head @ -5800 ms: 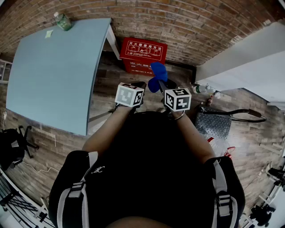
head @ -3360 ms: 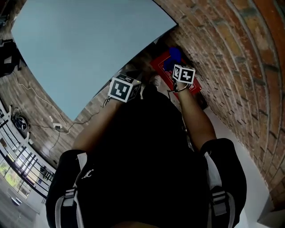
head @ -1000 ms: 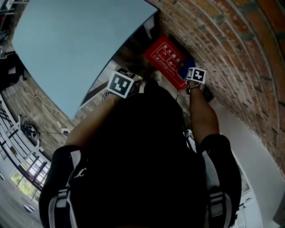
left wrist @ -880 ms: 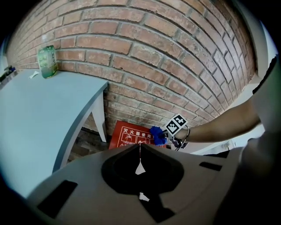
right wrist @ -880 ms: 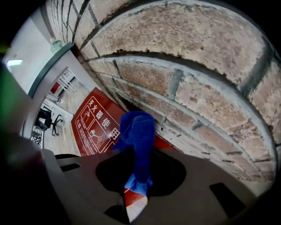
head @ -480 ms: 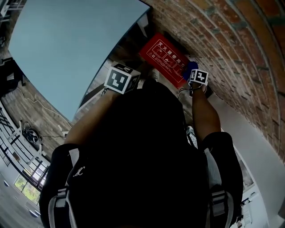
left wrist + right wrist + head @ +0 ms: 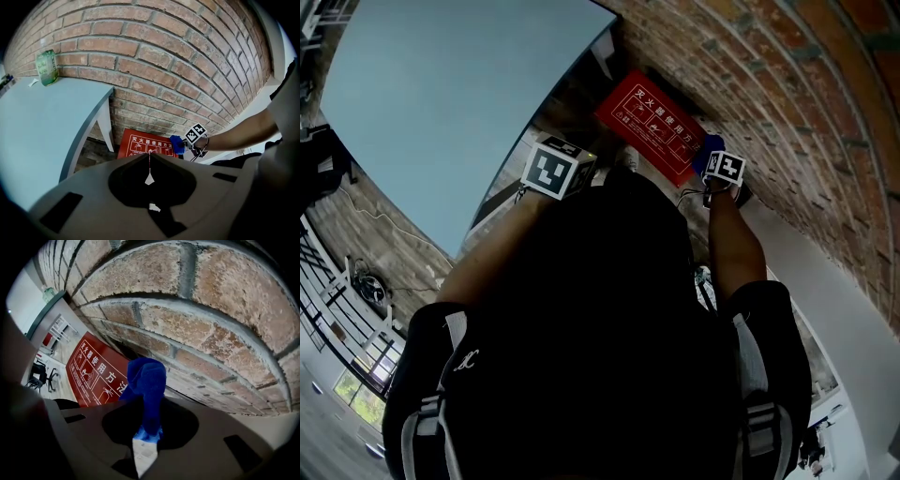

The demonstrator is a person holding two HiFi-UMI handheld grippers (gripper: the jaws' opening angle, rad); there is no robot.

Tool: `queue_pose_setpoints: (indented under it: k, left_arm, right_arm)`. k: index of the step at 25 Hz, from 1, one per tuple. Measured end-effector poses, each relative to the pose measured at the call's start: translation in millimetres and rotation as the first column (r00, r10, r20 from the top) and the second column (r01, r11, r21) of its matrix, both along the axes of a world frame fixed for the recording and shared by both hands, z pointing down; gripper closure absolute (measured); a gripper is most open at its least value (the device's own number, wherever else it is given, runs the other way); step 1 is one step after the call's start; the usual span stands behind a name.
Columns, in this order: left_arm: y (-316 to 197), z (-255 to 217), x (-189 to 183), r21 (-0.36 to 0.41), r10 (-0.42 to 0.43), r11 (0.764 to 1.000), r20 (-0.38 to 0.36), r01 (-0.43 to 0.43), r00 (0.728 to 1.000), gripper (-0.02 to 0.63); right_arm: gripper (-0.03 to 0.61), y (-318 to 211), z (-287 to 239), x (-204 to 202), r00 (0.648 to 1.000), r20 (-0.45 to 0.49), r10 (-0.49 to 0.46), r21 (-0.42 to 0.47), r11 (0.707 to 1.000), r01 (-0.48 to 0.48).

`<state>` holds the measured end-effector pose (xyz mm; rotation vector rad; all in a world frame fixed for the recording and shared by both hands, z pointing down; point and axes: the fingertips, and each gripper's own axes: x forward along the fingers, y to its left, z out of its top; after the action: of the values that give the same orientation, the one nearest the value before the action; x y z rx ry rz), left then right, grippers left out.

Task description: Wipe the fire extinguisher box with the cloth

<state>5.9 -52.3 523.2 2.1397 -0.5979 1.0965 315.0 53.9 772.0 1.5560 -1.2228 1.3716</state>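
Right gripper (image 7: 719, 161) has edged toward the right end of the red fire extinguisher box (image 7: 649, 120), on the floor against the brick wall (image 7: 769, 84), jaws pinching the blue cloth (image 7: 148, 380). Left gripper (image 7: 149, 161) hangs back, jaws together, empty. Wiping well likely means pressing the cloth flat and sweeping leftward.
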Motion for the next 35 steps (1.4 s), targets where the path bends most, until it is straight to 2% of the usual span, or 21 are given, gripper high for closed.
queue_pose_setpoints:
  k: [4,9,12,19,24,35]
  left_arm:
    - [-1.1,-1.2,2.9,0.005,0.019,1.000,0.007,-0.019,1.000,0.603]
    - [1.1,1.8,-2.6,-0.007,-0.006,1.000,0.015,0.006,1.000,0.603]
    - [-4.0,1.9,-10.7,-0.004,-0.035,0.999,0.024,0.035,0.999,0.603]
    - [-12.6,-2.7,-31.9,0.016,-0.002,1.000,0.055,0.001,0.998,0.603]
    - [-26.8,-9.6,-48.7,0.049,-0.019,0.999,0.058,0.017,0.998,0.603]
    - [-31.1,-8.8,-75.8,0.035,-0.023,0.999,0.065,0.021,0.998,0.603]
  right_arm:
    - [0.495,1.2,-0.3,-6.1,1.000,0.007,-0.002,-0.009,1.000,0.002]
    - [0.495,13.8,3.5,-21.5,0.999,0.034,-0.021,-0.041,0.999,0.022]
    - [0.495,18.6,6.0,-28.5,0.999,0.042,0.007,-0.055,0.998,-0.004]
    - [0.495,18.5,5.4,-31.6,0.998,0.034,0.044,-0.071,0.997,-0.042]
    - [0.495,15.0,3.8,-40.4,0.997,0.023,0.079,-0.068,0.995,-0.077]
    - [0.495,-17.1,5.5,-104.4,0.995,0.085,0.052,-0.037,0.998,-0.049]
